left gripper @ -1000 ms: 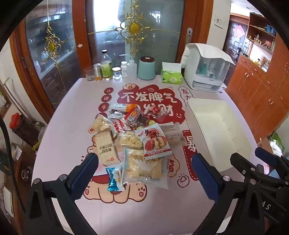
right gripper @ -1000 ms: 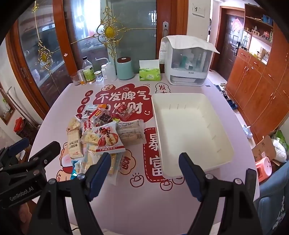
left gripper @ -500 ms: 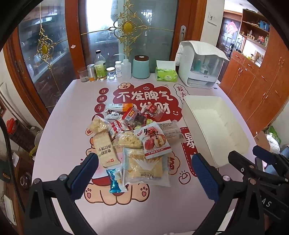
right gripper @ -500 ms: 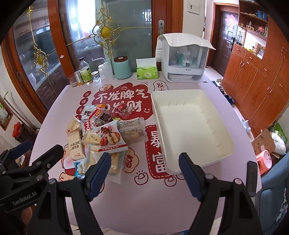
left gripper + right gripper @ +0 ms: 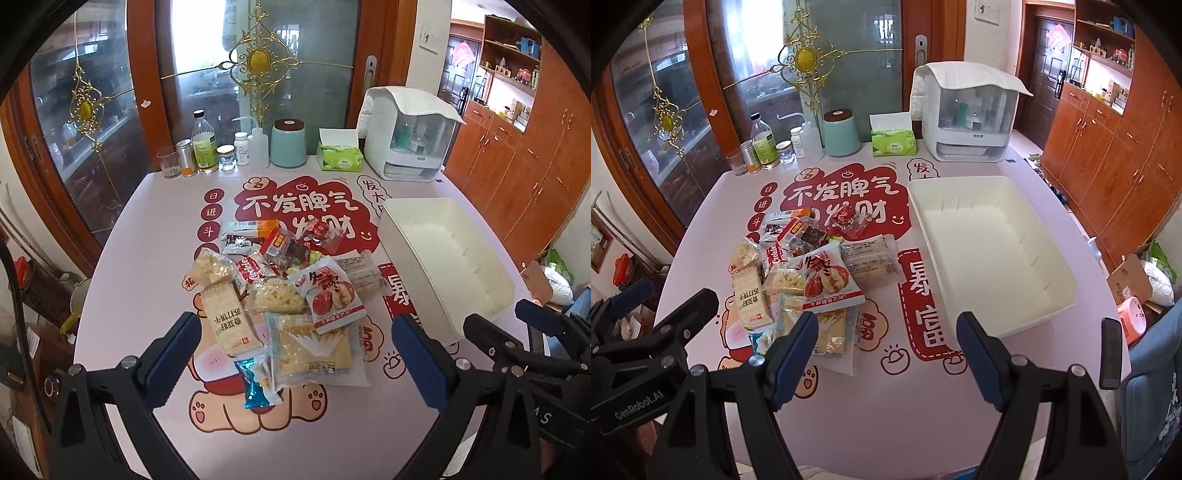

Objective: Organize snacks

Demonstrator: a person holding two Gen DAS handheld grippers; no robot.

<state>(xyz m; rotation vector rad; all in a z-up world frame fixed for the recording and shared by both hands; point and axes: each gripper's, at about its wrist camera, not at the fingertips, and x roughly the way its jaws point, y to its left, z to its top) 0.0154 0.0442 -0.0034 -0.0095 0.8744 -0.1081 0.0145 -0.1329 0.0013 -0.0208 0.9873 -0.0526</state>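
Snack pile (image 5: pixel 280 291) is heaped mid-table on the printed mat, overlapping packets, nothing sorted yet. White bin (image 5: pixel 993 251) sits just beside the pile on its right side, nothing seen inside. Top of the heap: red apple-print pouch (image 5: pixel 332 295), resting on a clear cracker bag (image 5: pixel 314 350); a small blue packet (image 5: pixel 255 384) lies at the near edge, a tall beige wafer pack (image 5: pixel 225 317) on the left.

Judged step: first pick. Best done by taking a top or edge item, so that nothing underneath is dragged. The apple pouch should be pinched by a free edge and lifted clear before being carried across to the bin; flat film packs are likely to slip if gripped mid-face.

Left gripper (image 5: pixel 295 354) is held above the near end of the pile, angled downward, fingers wide apart, nothing between them. Right gripper (image 5: pixel 886 350) is held over bare mat between pile and bin, angled downward, fingers likewise spread and empty. No contact with anything is seen.
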